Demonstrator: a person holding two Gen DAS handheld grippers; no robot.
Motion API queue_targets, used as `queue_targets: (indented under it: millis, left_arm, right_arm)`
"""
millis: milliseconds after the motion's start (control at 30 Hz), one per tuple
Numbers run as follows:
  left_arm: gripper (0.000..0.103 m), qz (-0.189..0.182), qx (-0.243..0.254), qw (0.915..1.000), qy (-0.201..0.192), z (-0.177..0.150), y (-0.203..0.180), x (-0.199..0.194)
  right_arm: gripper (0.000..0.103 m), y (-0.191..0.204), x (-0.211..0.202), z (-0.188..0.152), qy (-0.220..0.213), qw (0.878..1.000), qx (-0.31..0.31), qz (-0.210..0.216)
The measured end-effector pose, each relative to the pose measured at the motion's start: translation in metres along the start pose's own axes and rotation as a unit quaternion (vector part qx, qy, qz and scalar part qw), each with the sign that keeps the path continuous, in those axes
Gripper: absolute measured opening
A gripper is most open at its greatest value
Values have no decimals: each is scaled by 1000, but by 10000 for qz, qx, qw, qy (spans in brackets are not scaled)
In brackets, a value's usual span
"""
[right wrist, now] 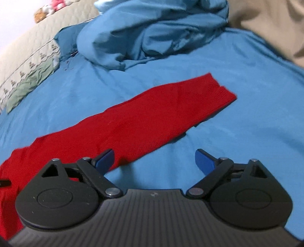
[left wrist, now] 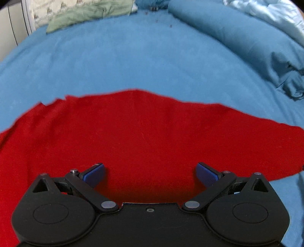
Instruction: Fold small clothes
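A red garment (left wrist: 144,136) lies flat on the blue bed sheet (left wrist: 133,62). My left gripper (left wrist: 150,175) hovers over its near part, open, with nothing between the blue pads (left wrist: 94,174). In the right wrist view the same red garment (right wrist: 133,123) stretches as a long band from lower left to upper right, its far end (right wrist: 218,91) squared off. My right gripper (right wrist: 154,161) is open at the garment's near edge; its left pad (right wrist: 104,159) is over the red cloth, its right pad (right wrist: 205,162) over bare sheet.
A bunched blue duvet (right wrist: 152,34) lies at the back of the bed, also seen as a blue duvet (left wrist: 237,38) at right. A green pillow (left wrist: 85,17) and patterned bedding (right wrist: 24,62) sit at the far left. Beige fabric (right wrist: 266,22) fills the upper right.
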State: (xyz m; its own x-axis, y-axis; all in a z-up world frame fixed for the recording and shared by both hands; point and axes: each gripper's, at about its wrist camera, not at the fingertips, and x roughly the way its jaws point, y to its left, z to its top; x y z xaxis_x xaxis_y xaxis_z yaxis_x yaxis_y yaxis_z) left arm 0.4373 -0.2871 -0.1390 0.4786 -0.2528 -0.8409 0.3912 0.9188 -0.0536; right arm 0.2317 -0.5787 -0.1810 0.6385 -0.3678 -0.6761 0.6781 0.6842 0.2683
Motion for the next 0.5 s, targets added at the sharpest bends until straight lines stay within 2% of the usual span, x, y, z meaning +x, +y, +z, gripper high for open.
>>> queue_targets:
  millis: [67,133,233,300,367,500]
  left_arm:
    - [103,39,-34,9999,151,1,-1,12]
    - [103,122,2,9999,116,4,-2,18]
    - [103,221,57,9996,169,7,-5,23]
    - [103,233,22,9994,271,11,-5,25]
    - [103,220,7,9993,313,13,-2,29]
    - [103,206,44,9993,319,14,-1,29]
  right_arm:
    - [103,-4,12,3,-77,9999,124,23]
    - [103,-5,20,8,-126,9997,204,19]
    - [92,-4,32,17,-158,9997,163,-51]
    - [79,-5,38,24,-164,9997,146,-133]
    - [70,-7,43,30,-166,9994,196,-213]
    - [35,-5,46,42,-178,9985,199,-482]
